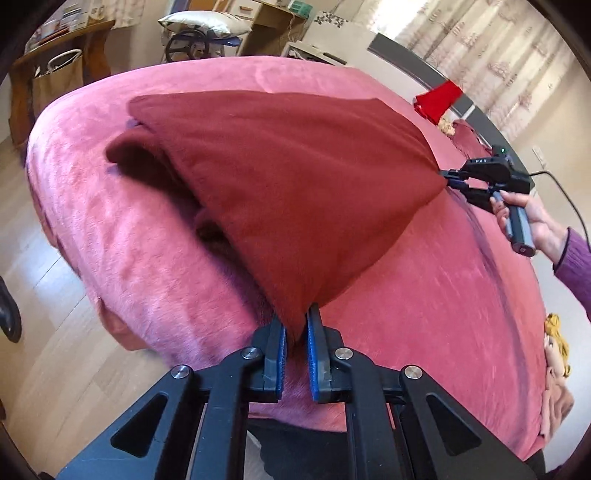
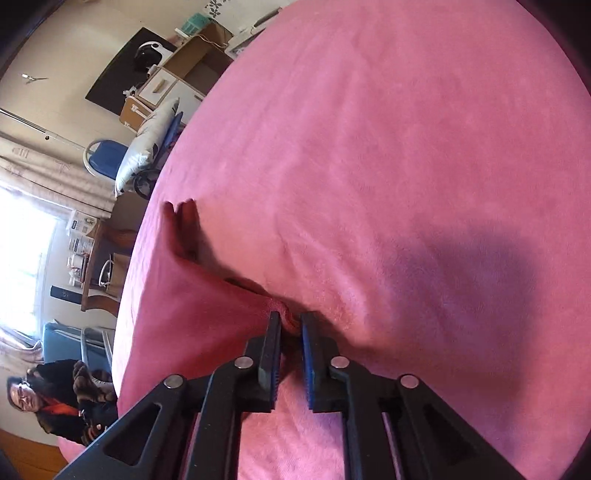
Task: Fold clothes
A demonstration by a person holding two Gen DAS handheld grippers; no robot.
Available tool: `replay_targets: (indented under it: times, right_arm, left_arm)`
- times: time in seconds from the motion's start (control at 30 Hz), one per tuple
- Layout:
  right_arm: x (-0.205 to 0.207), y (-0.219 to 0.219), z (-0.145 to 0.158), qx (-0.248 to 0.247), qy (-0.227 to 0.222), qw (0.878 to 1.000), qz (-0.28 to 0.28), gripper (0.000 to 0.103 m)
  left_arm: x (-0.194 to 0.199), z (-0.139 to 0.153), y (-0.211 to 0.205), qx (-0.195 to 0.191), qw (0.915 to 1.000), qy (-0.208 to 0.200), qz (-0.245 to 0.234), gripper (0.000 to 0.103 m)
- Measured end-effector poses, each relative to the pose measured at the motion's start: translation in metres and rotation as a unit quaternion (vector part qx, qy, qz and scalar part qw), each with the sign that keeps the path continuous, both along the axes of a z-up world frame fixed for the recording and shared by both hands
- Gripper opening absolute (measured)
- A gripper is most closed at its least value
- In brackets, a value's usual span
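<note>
A dark red garment [image 1: 295, 177] lies partly lifted over the pink bed cover [image 1: 424, 314], pulled taut between two corners. My left gripper [image 1: 295, 332] is shut on its near corner. My right gripper [image 1: 448, 181], held in a hand [image 1: 532, 221] with a purple sleeve, pinches the far right corner. In the right wrist view the right gripper [image 2: 290, 332] is shut on a bunched cloth corner, and the garment [image 2: 221, 295] stretches away to the left over the bed cover [image 2: 369, 147]. The garment's far left part rests folded on the bed.
A bright red cloth [image 1: 437, 99] lies at the bed's far side, and a doll [image 1: 556, 347] at its right edge. Wooden floor [image 1: 44, 332], a paper bag [image 1: 55, 81] and a pillow on a chair [image 1: 207, 22] surround the bed. A person [image 2: 55, 398] sits beside it.
</note>
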State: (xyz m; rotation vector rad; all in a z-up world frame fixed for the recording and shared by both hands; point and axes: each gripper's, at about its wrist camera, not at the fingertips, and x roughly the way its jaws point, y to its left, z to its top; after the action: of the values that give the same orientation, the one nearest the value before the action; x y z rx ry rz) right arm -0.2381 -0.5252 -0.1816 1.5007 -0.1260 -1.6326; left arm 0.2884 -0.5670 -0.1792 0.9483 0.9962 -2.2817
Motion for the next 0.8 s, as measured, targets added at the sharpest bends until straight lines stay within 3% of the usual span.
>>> replay_targets:
  times: [0.1,0.17,0.23,0.3,0.4,0.5,0.6,0.63,0.7,0.77,0.8]
  right_arm:
    - [-0.001,0.006,0.021,-0.017,0.043,0.999,-0.014,0.027]
    - [0.006,0.024,0.044,-0.063,0.076,0.994,-0.046,0.027]
    - [0.027,0.031,0.058,-0.136,0.067,0.988,-0.034,0.027]
    - [0.062,0.021,0.059,-0.173,0.046,0.983,0.030,0.027]
    - [0.130,-0.013,0.042,-0.164,0.014,0.972,0.165,0.027]
    - [0.184,-0.037,0.014,-0.156,-0.046,0.954,0.252,0.027]
    - [0.212,-0.048,-0.013,-0.117,-0.082,0.944,0.297,0.027]
    - [0.214,-0.049,-0.020,-0.101,-0.078,0.945,0.301,0.025]
    - [0.204,-0.050,-0.026,-0.089,-0.062,0.951,0.289,0.023]
    - [0.166,-0.047,-0.024,-0.099,-0.065,0.968,0.221,0.023]
    - [0.147,-0.042,-0.022,-0.106,-0.072,0.975,0.181,0.023]
  left_arm:
    - [0.018,0.003,0.001,0.023,0.9996,0.007,0.017,0.013]
    - [0.018,0.018,0.014,-0.044,0.9985,-0.014,0.028,0.013]
    - [0.015,0.036,0.027,-0.117,0.9921,-0.026,0.036,0.014]
    - [-0.003,0.052,0.034,-0.171,0.9843,-0.018,0.039,0.021]
    - [-0.051,0.059,0.029,-0.221,0.9728,-0.044,0.054,0.060]
    - [-0.089,0.048,0.022,-0.244,0.9656,-0.078,0.042,0.060]
    - [-0.096,0.012,0.025,-0.221,0.9628,-0.155,0.000,0.060]
    - [-0.096,0.001,0.029,-0.220,0.9594,-0.175,-0.018,0.060]
    - [-0.091,-0.006,0.048,-0.271,0.9443,-0.180,-0.052,0.061]
    - [-0.084,-0.009,0.060,-0.290,0.9350,-0.193,-0.069,0.062]
    - [-0.080,-0.006,0.062,-0.287,0.9364,-0.190,-0.067,0.062]
